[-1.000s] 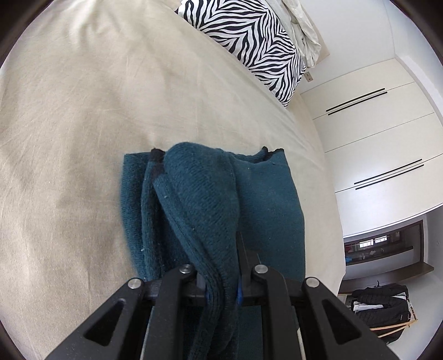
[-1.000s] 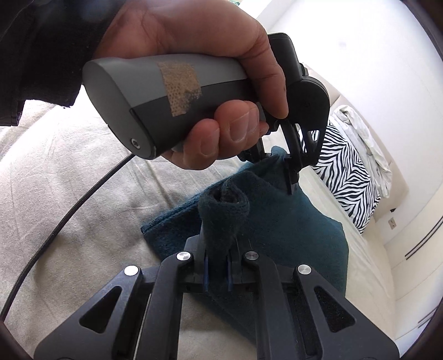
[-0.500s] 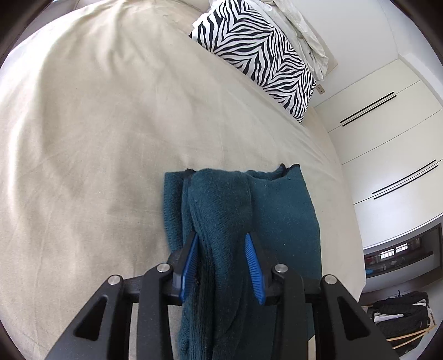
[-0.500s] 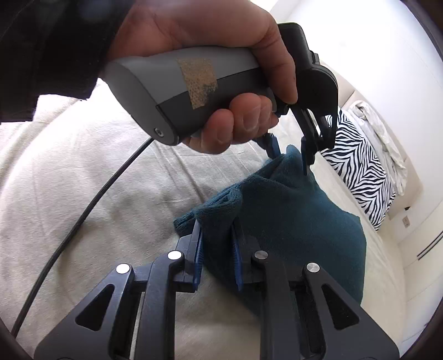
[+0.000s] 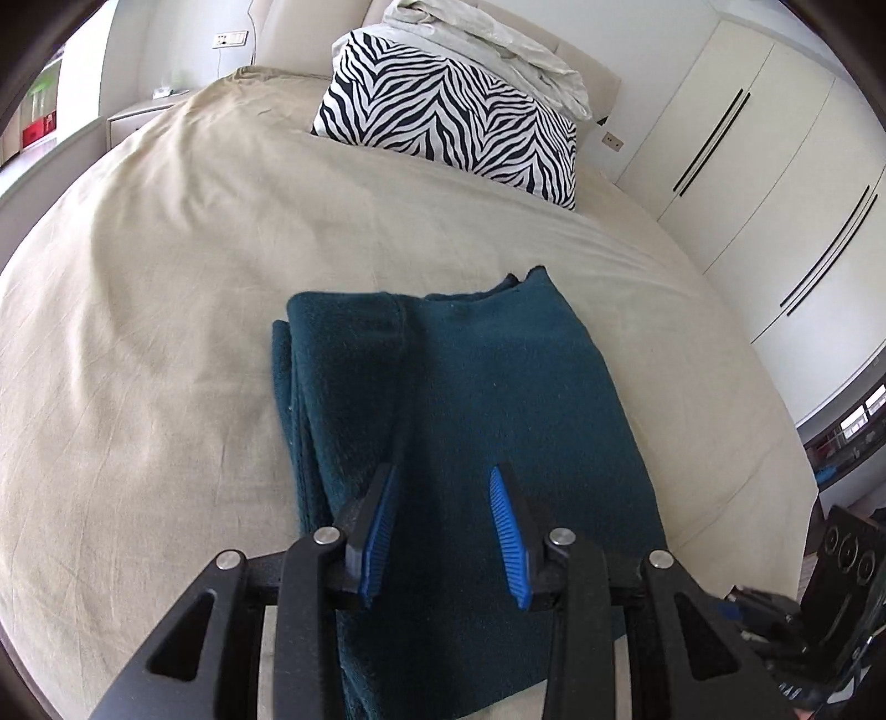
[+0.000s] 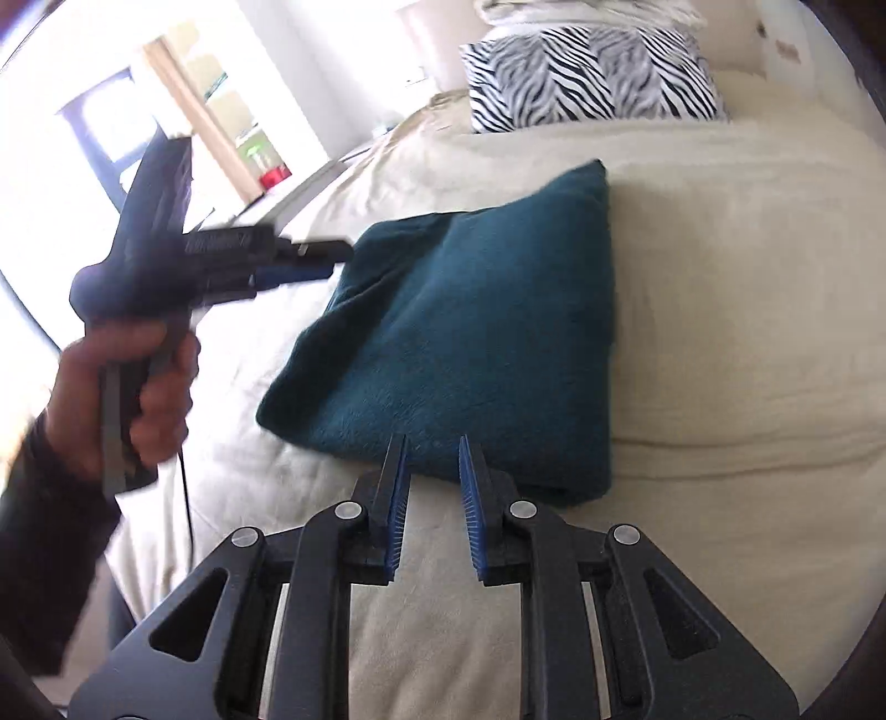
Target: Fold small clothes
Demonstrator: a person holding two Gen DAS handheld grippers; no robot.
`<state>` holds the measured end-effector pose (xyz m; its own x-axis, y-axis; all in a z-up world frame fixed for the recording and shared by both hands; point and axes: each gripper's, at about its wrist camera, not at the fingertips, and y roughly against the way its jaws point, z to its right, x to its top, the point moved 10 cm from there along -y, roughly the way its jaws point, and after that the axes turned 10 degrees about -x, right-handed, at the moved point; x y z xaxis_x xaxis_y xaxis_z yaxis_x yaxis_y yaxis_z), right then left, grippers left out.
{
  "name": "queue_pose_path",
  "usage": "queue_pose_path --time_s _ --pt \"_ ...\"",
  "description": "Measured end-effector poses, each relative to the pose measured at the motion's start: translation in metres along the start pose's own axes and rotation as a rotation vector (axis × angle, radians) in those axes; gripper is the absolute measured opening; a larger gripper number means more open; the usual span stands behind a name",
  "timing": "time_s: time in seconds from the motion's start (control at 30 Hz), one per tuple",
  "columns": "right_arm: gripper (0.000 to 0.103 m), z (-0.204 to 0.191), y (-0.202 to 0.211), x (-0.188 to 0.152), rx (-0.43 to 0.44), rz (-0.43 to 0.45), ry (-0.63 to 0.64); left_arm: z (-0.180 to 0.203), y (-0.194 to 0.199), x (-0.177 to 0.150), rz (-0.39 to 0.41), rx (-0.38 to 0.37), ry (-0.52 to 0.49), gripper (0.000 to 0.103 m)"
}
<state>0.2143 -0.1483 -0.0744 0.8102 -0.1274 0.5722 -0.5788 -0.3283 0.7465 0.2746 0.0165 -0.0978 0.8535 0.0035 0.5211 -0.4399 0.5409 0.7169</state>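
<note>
A dark teal knitted garment (image 5: pixel 459 399) lies folded flat on the beige bed sheet (image 5: pixel 166 332); it also shows in the right wrist view (image 6: pixel 470 332). My left gripper (image 5: pixel 443 476) is open and empty, hovering over the garment's near part. It shows blurred from the side in the right wrist view (image 6: pixel 315 260), held in a hand at the garment's left edge. My right gripper (image 6: pixel 432 448) is open and empty, just off the garment's near edge.
A zebra-striped pillow (image 5: pixel 454 122) with a crumpled white sheet (image 5: pixel 487 50) on it sits at the head of the bed. White wardrobe doors (image 5: pixel 764 166) stand to the right. The bed's edge runs close on the right (image 5: pixel 764 471).
Both grippers let go of the teal garment and opened. The lifted fold dropped flat onto the bed. Both grippers pulled back from it, and the left hand moved off to the left.
</note>
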Motion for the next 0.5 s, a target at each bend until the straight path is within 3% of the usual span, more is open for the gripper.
queue_pose_path --time_s 0.07,0.23,0.33,0.4,0.5 --pt "0.018 0.021 0.002 0.016 0.106 -0.015 -0.123 -0.013 -0.015 -0.011 -0.027 0.050 0.005 0.037" --pt "0.018 0.023 -0.014 0.046 0.274 -0.055 -0.213 -0.036 -0.023 -0.019 -0.013 0.031 0.021 0.022" --pt "0.018 0.033 -0.045 0.036 0.295 -0.142 -0.271 -0.038 -0.023 -0.022 -0.012 0.013 0.028 0.021" --pt "0.017 0.045 -0.072 0.013 0.250 -0.228 -0.284 -0.039 -0.024 -0.025 -0.013 0.009 0.024 0.021" --pt "0.017 0.052 -0.063 0.009 0.291 -0.205 -0.309 -0.040 -0.024 -0.026 -0.004 0.001 0.013 0.020"
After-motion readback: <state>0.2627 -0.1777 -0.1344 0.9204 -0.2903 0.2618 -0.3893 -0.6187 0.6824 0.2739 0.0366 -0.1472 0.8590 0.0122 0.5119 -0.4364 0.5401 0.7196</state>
